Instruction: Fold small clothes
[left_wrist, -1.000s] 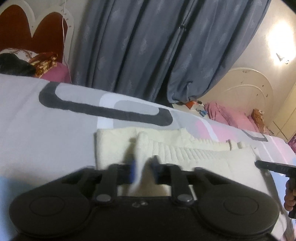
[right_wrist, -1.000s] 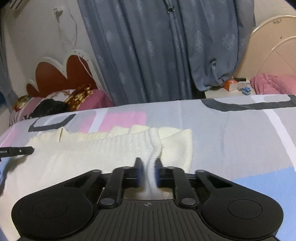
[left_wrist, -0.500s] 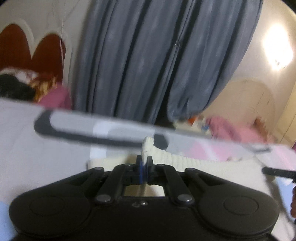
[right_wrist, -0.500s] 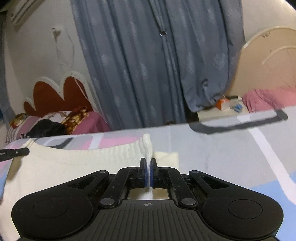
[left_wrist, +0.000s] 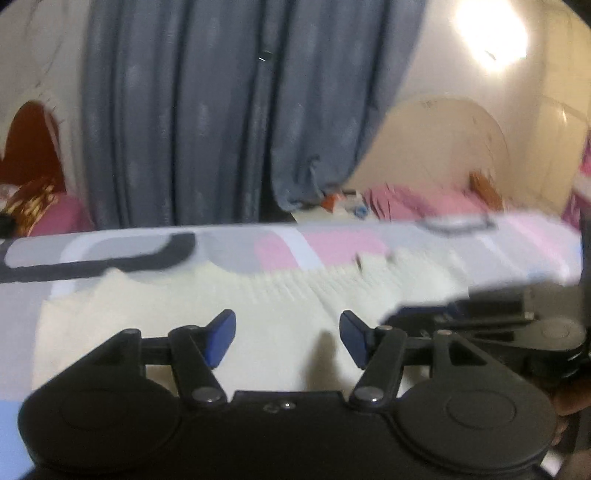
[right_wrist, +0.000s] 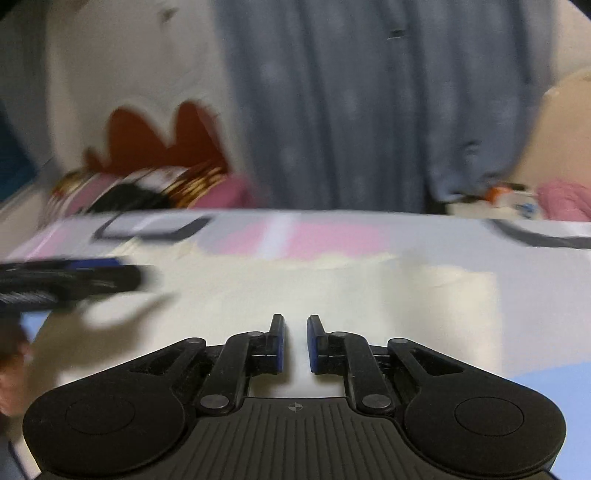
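Grey-blue curtains (left_wrist: 207, 122) hang behind the bed, whose patterned sheet (left_wrist: 332, 245) in grey, pink and white carries the cream knitted garment (left_wrist: 280, 295), lying flat across its near half. My left gripper (left_wrist: 287, 334) stands over the garment with jaws wide apart, just opened, nothing between them. My right gripper (right_wrist: 295, 341) shows a narrow gap, jaws just parting, blue pads (right_wrist: 314, 343) clear of the knit below. Both views are motion-blurred. Each gripper appears at the other view's edge.
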